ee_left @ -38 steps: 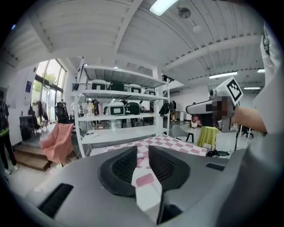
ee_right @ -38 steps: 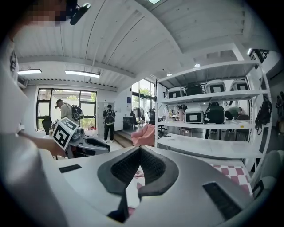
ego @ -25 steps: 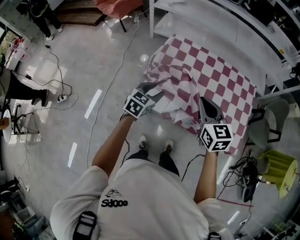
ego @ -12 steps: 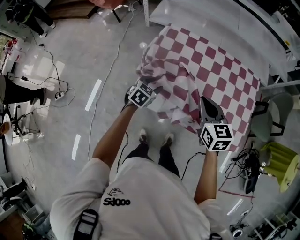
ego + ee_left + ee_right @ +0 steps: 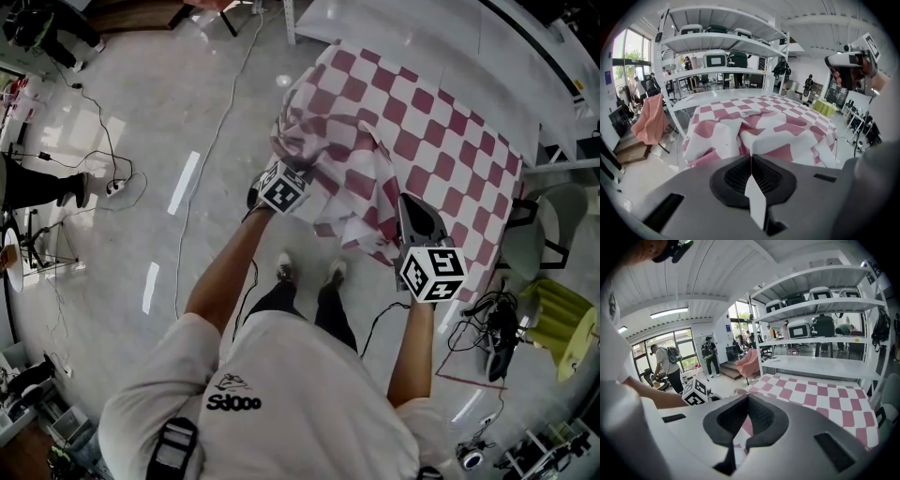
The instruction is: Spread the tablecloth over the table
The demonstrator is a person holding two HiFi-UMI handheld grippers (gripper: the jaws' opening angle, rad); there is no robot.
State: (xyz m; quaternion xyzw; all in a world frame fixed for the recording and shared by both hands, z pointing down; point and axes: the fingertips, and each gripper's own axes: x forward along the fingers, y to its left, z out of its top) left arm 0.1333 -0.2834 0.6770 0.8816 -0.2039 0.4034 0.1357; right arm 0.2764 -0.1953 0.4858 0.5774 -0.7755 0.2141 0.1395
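Red-and-white checked, the tablecloth (image 5: 427, 122) covers the table and hides it. It lies flat toward the far edge and is bunched in folds along the near edge. The left gripper (image 5: 296, 169) is at the near left corner. Its jaws have just been closing and now pinch a white sliver of the cloth. The right gripper (image 5: 404, 201) is clenched on a fold of the cloth further right along the near edge.
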